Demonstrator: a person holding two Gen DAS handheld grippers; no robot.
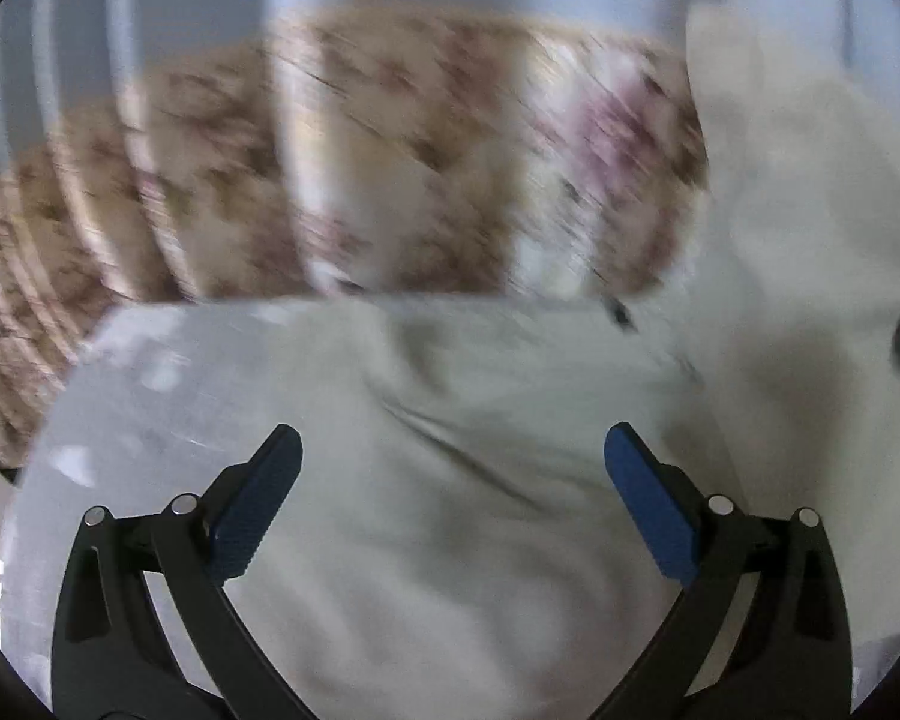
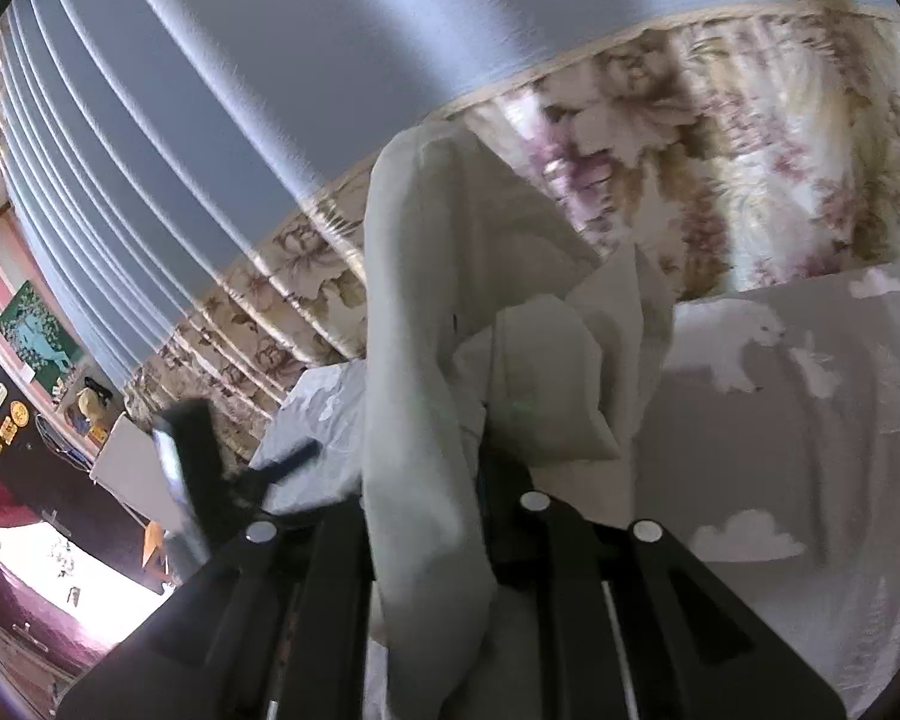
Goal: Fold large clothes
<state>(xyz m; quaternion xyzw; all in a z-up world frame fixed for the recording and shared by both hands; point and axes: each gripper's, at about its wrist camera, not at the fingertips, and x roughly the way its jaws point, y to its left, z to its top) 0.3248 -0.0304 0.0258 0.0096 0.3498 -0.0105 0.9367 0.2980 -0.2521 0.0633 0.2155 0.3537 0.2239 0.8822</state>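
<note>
- Left claw (image 1: 453,450): jaws spread wide, blue pads (image 1: 258,504) facing each other with nothing between them; it hangs above the garment without touching it. The left wrist view is smeared by motion.
- Right claw (image 2: 480,480): jaws pressed together on a bunch of pale fabric, pinching the garment; the fingertips themselves are hidden under the cloth.
- Garment (image 2: 444,276): large, off-white to pale grey-green. In the right wrist view a long fold rises from the claw and droops back over it, with more folds bunched just to its right. In the left wrist view (image 1: 450,510) the cloth spreads rumpled beneath the open jaws, and a paler part stands up at the right edge.
- Bed sheet (image 2: 798,420): light grey with white animal and cloud shapes; it lies under and beside the garment.
- Curtain, lower band (image 2: 750,150): cream with brown and pink flowers, behind the bed.
- Curtain, upper part (image 2: 270,90): plain blue-grey, hanging in pleats.
- Dark object (image 2: 195,450): blurred, left of the right claw; cannot tell what it is.
- Room beyond (image 2: 42,372): a picture on a wall and small clutter at far left.
</note>
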